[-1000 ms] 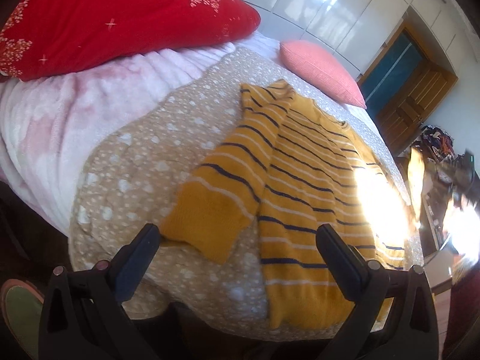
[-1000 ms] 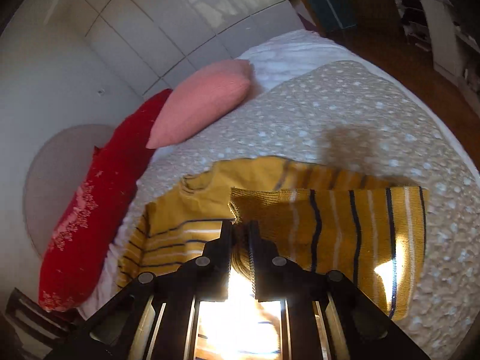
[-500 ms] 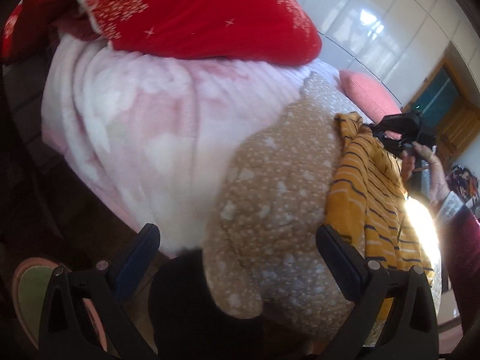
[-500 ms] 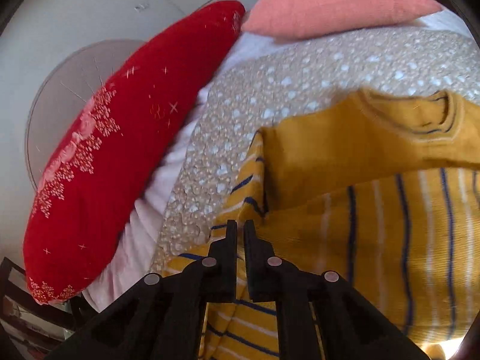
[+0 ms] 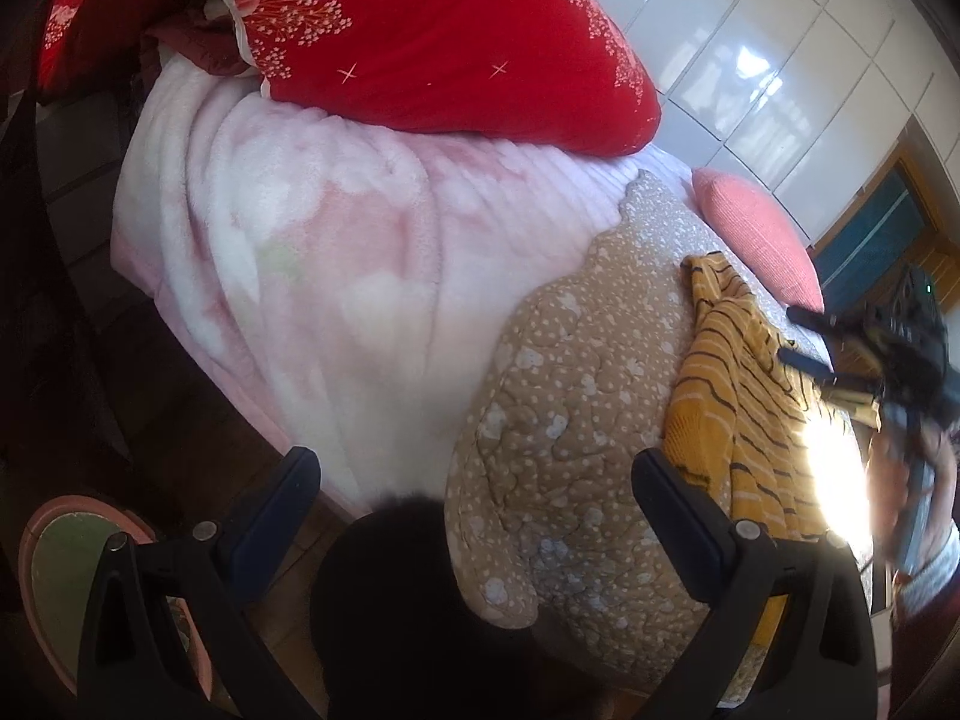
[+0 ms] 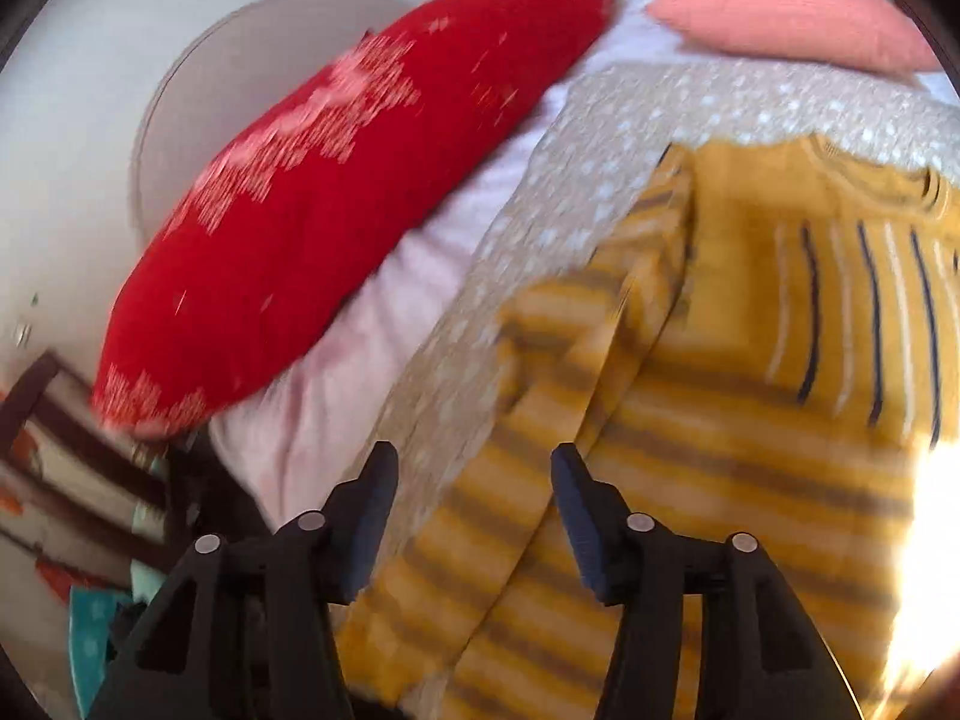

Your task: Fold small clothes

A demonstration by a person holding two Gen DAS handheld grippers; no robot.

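now the right gripper, jaws opening with nothing pinched, hovers nearest the striped yellow sweater, whose sleeve runs lengthwise beneath it; left gripper gapes empty, farther off.

**A bedroom at home**

A bed fills the frame's centre, with a pink blanket and dotted quilt. A red pillow lies at top, a pink cushion at right, white wardrobe doors upper right.
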